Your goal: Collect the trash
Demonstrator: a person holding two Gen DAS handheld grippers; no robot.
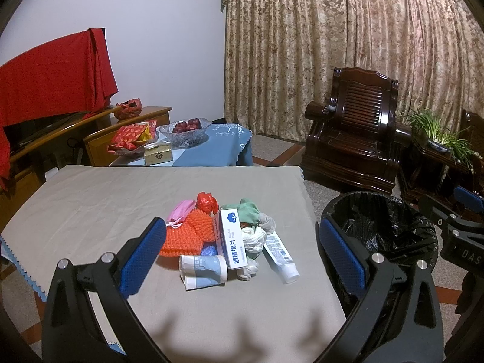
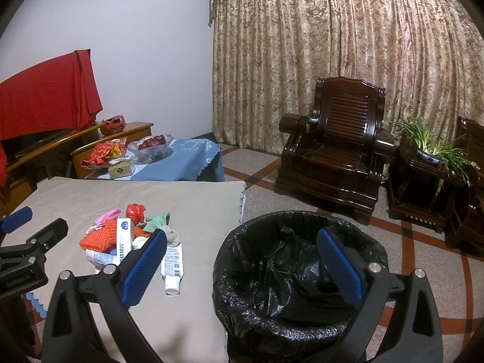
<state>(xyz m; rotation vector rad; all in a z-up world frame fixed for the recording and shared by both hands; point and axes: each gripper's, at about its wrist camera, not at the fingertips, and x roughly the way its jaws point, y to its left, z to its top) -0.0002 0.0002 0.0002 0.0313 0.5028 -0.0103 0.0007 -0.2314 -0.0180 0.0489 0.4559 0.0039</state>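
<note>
From the left wrist camera, the left claw [image 1: 242, 251] hangs spread wide and empty above a desk [image 1: 90, 211] draped in a creased grey-beige cloth, its black frame ending in two flat blue fingers [image 1: 142, 260] with a fine dotted grip texture. Between and just beyond those fingers lies the trash pile [image 1: 224, 236]: an orange knobbly mesh pad [image 1: 181, 236], a pink face mask [image 1: 180, 210] resting on the pad's far edge, a crumpled red wrapper [image 1: 206, 202], a green cloth [image 1: 249, 211], wadded white tissue [image 1: 255, 239], a white box [image 1: 231, 239] with blue print leaning upright, a rolled pale-blue packet [image 1: 202, 272] and a white squeeze tube [image 1: 279, 255] lying flat with its cap toward the camera. The cloth is bare all around the pile, out to the desk's edges. Just past the right edge stands a round bin [image 1: 378, 227] lined with a glossy, wrinkled black bag. From the right wrist camera, the right claw [image 2: 242, 269] is likewise spread and holds nothing, poised partly over the bin [image 2: 299, 272], whose mouth gapes open; one blue finger [image 2: 143, 267] overlaps the desk [image 2: 181, 199] beside the tube [image 2: 172, 266], the other sits over the liner. The pile [image 2: 127, 233] lies left of it, and the left claw's black frame [image 2: 27, 242] enters at the left edge. Tiled floor [image 2: 423, 272] lies open beyond the bin, up to a dark carved wooden armchair [image 2: 332, 151].
</note>
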